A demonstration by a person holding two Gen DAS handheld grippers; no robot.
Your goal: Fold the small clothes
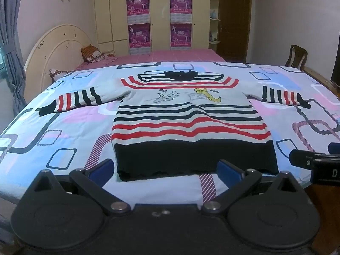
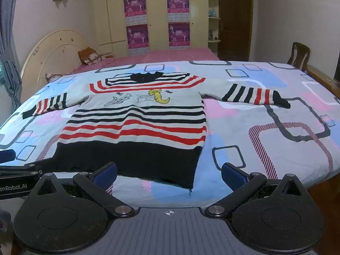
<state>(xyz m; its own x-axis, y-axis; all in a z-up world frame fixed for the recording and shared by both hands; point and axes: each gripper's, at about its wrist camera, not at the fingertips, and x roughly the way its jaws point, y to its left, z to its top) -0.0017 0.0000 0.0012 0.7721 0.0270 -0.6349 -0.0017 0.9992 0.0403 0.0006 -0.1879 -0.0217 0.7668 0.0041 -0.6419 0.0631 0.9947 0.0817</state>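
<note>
The bed [image 1: 63, 127] with its patterned sheet of blue, pink and grey rectangles fills the middle of both views, and behind it, in the upper part of the frame, there are a second bed with pink cover [image 1: 170, 54], a cream wardrobe [image 1: 110, 10] with purple posters, and a wooden chair [image 1: 297, 56] at the right edge. On the sheet the small striped sweater [image 1: 187, 125] lies flat and spread open, front side up, with the black collar far from the camera and the wide black hem [image 1: 195, 157] toward the bottom of the frame. Both sleeves are stretched out to the sides: one sleeve [image 1: 72, 102] at the middle left, the other sleeve [image 1: 284, 95] at the middle right. No fold is visible, so I judge that the task is at its very start, the approach before the first grasp. The left gripper [image 1: 165, 170] is at the bottom centre of its view, with the jaws wide apart and nothing between them; its blue pads stand just before the hem, one at each side, and I cannot tell if they touch the cloth. The right gripper [image 2: 169, 173] is likewise wide open and empty, above the lower right corner of the hem in its own view. The next move, in my opinion, needs each gripper to pinch one edge of the knit, probably a sleeve or a hem corner, and to take only the wanted layers, because the soft fabric can slide or bunch.
</note>
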